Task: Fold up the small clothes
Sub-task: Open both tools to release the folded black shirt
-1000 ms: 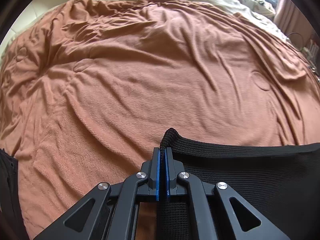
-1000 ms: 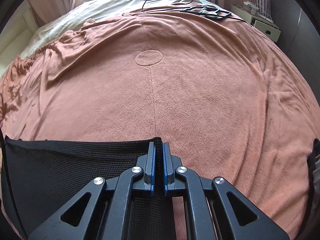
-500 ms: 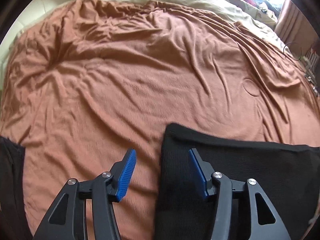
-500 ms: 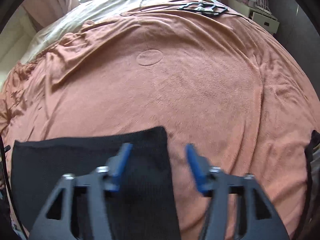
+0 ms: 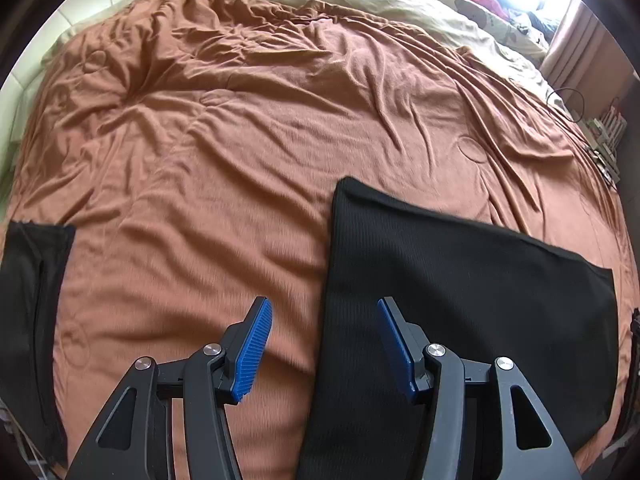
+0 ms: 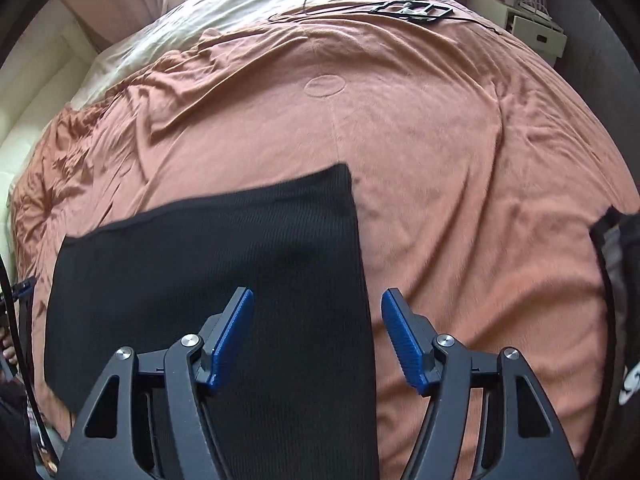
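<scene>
Now both grippers hang wide open, holding nothing. Under the left gripper the black knitted garment lies flat on the rust-brown blanket, its edge between the jaws; likewise beneath the right gripper.

Change over the last second. The left gripper, previously clamped on the near-left corner of the black knit garment, now stands with its blue pads spread wide and nothing between them. The right gripper has likewise released the garment's opposite corner and is spread apart. The garment, formerly pulled taut between them, now lies flat on the brown bedspread, and both cameras view it from farther back.
</scene>
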